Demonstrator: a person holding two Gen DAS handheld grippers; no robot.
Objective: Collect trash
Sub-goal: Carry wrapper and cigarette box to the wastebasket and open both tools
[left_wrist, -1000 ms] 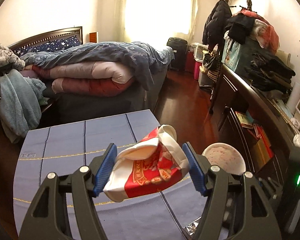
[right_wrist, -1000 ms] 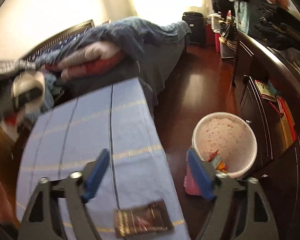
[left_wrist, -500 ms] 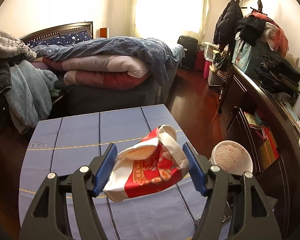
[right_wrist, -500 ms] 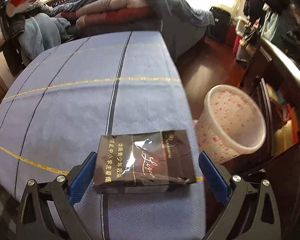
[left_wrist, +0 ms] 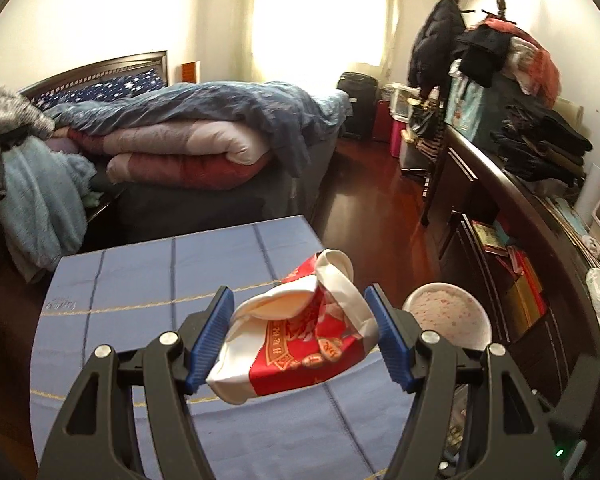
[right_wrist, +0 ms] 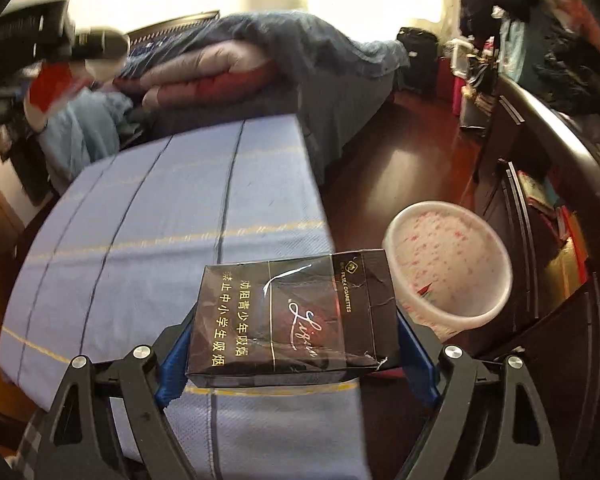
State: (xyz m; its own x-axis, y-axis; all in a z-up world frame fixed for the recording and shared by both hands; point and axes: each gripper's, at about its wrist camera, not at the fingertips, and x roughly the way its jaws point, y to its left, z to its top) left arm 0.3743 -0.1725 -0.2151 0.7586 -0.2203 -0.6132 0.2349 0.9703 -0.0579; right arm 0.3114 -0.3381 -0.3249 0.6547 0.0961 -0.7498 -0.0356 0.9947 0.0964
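Trash here is two pieces, one in each pair of tongs. The left tongs (left_wrist: 300, 336) are clamped on a crumpled red-and-white wrapper (left_wrist: 296, 340), their blue pads pressed into its two sides, and it hangs clear above the counter (left_wrist: 140, 304), which is covered in a blue cloth with dark and yellow stripes. Beyond the left tongs, past the far edge of the counter, stands a bed (left_wrist: 204, 140) piled with folded quilts. To the right of these tongs, and lower, on the floor beside the counter's right edge, is a white bin (left_wrist: 448, 316) with pink specks; the wrapper is not over it.

The right tongs (right_wrist: 296, 344) grip a dark cigarette pack (right_wrist: 292, 320) by its short ends, face up, with gold lettering. The pack sits above the counter's (right_wrist: 140, 220) near right corner; whether it touches the cloth cannot be told. Just right of these tongs is the same bin (right_wrist: 448, 256), its mouth open upward, with a scrap of something red inside. At the upper left of the right wrist view the left tongs (right_wrist: 56, 60) and the red wrapper (right_wrist: 48, 88) show as a blur.
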